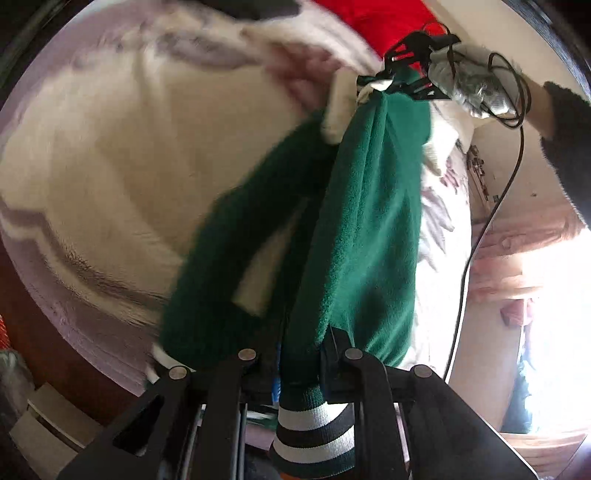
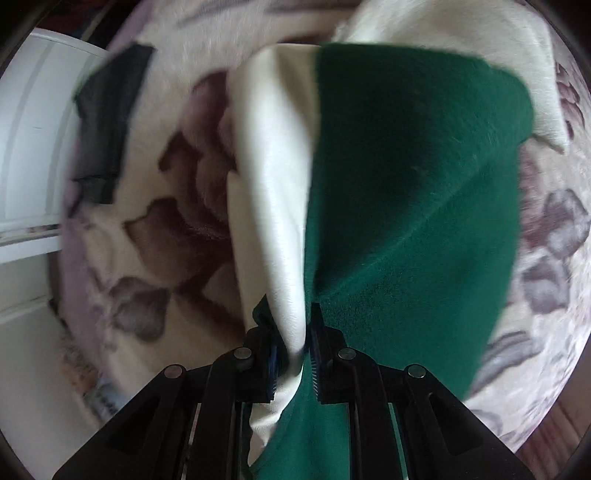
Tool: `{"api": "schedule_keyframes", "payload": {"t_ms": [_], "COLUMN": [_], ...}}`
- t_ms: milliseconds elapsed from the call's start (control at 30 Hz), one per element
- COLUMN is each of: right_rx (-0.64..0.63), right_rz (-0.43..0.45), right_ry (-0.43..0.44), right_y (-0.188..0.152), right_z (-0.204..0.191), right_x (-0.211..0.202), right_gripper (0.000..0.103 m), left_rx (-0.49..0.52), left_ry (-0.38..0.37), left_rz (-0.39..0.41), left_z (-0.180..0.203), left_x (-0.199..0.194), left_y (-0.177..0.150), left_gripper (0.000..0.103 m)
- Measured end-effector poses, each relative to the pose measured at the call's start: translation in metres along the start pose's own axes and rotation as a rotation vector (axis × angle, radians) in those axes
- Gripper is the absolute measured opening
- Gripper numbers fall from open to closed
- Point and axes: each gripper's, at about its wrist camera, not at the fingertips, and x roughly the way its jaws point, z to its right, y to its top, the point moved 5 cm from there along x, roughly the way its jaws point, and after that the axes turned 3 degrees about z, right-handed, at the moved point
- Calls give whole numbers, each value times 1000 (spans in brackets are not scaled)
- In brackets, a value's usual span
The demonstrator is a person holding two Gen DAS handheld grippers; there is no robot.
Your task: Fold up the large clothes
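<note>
A dark green fleece jacket [image 1: 369, 229] with cream sleeves hangs stretched between both grippers above the bed. My left gripper [image 1: 299, 354] is shut on its hem, where the green-and-white striped ribbing [image 1: 314, 432] passes between the fingers. At the upper right of the left wrist view, my right gripper [image 1: 391, 79], held by a gloved hand [image 1: 476, 92], pinches the jacket's far end. In the right wrist view, my right gripper [image 2: 295, 332] is shut on bunched green jacket [image 2: 406, 184] and a cream sleeve [image 2: 273, 184]. Both views are motion-blurred.
A floral cream-and-mauve blanket [image 2: 166, 229] covers the bed [image 1: 110, 147] under the jacket. A dark folded garment [image 2: 107, 122] lies on the blanket at the left. A red cloth [image 1: 380, 18] lies at the bed's far side. White panelled furniture [image 2: 29, 147] stands beside the bed. A black cable [image 1: 480, 240] trails from the right hand.
</note>
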Motion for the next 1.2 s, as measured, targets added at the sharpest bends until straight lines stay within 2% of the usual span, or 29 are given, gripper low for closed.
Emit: {"api": "schedule_keyframes", "payload": {"t_ms": [133, 167, 233, 267, 300, 333, 400, 467, 500, 567, 633, 700, 767, 833, 933, 1000, 1033, 1067, 1100, 1133, 1167, 1200], "right_rx": [7, 8, -9, -11, -26, -64, -101, -97, -86, -37, 37, 130, 288, 489, 752, 853, 901, 940, 972, 1003, 1020, 1025], "right_rz": [-3, -6, -25, -25, -28, -52, -90, -124, -139, -164, -210, -273, -352, -417, -458, -420, -390, -359, -328, -293, -272, -255], "right_ry": [-130, -150, -147, -126, -76, 8, 133, 236, 271, 302, 280, 271, 314, 421, 546, 628, 680, 720, 741, 750, 751, 745], "right_y": [2, 2, 4, 4, 1, -5, -26, -60, -81, -132, -196, -262, -331, -395, -456, -470, -473, -476, -477, -480, -485, -490], "right_z": [-39, -43, -54, -57, -61, -66, -61, -36, -17, 31, 86, 134, 174, 203, 227, 233, 234, 239, 241, 244, 247, 248], "right_x": [56, 64, 73, 70, 64, 56, 37, 13, 3, -7, -2, 12, 33, 59, 95, 113, 122, 126, 130, 133, 132, 130], "right_gripper": [16, 19, 38, 44, 58, 62, 62, 63, 66, 70, 70, 70, 70, 70, 70, 70, 70, 70, 59, 25, 12, 9], "left_rx": [-51, -59, -108, -140, -158, -181, -220, -265, -292, -363, -443, -536, -624, -691, -720, -690, -670, -662, -656, -639, -612, -569], "left_ry": [-11, -41, -95, -131, -152, -165, -196, -187, -161, -130, -73, -69, -75, -90, -113, -116, -82, -62, -40, -13, 13, 47], "left_rz": [-55, -81, -121, -137, -146, -152, -150, -141, -135, -125, -95, -48, -8, -9, -19, -36, -53, -58, -37, 14, 46, 63], "left_z": [-53, -56, -62, -63, -63, -63, -62, -59, -61, -63, -63, -64, -70, -65, -55, -53, -49, -50, -53, -51, -47, -43], "left_x": [32, 39, 44, 44, 42, 39, 29, 16, 10, -2, -11, -22, -29, -21, -5, 0, 9, 13, 15, 13, 10, 8], "left_y": [7, 7, 9, 9, 9, 7, 2, -7, -11, -24, -36, -46, -52, -64, -73, -72, -70, -67, -63, -57, -52, -46], "left_gripper": [13, 13, 17, 20, 22, 27, 44, 70, 72, 72, 72, 72, 72, 72, 72, 72, 72, 71, 69, 50, 10, 6]}}
